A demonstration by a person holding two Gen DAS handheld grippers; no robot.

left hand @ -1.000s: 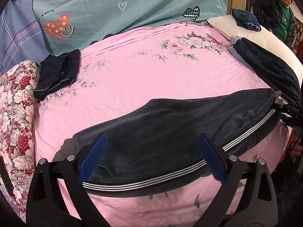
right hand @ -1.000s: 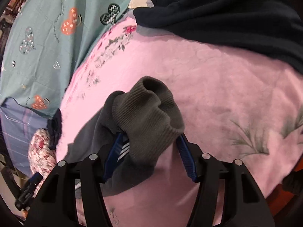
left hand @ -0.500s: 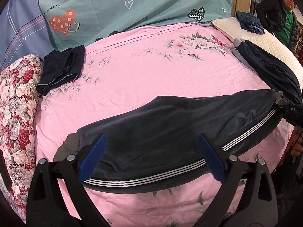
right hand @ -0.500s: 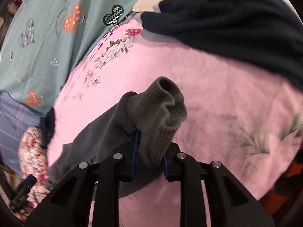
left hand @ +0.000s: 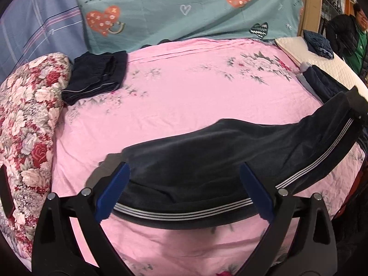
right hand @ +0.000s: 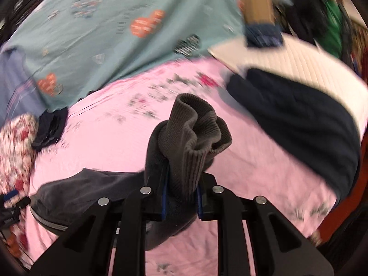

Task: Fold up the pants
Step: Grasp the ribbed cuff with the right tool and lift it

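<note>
Dark grey pants (left hand: 218,151) with white side stripes lie folded lengthwise across the pink bed sheet (left hand: 184,96). My left gripper (left hand: 184,191) hovers open over their left part, with the cloth showing between the blue pads and nothing gripped. In the right wrist view my right gripper (right hand: 181,197) is shut on the ribbed grey cuff (right hand: 193,133) of the pants (right hand: 92,184), which bunches up above the fingers. That cuff end is lifted off the sheet (right hand: 253,172), and the right gripper shows at the far right edge of the left wrist view (left hand: 357,108).
A folded dark garment (left hand: 96,76) lies at the back left beside a floral quilt (left hand: 25,126). More dark clothes (right hand: 299,119) lie at the right by a cream pillow (left hand: 322,62). A teal heart-print cloth (left hand: 184,7) hangs behind. A person (left hand: 347,36) sits at the far right.
My right gripper has closed on the cuff and raised it, swinging its view to the left. The left gripper stayed open and drew back a little.
</note>
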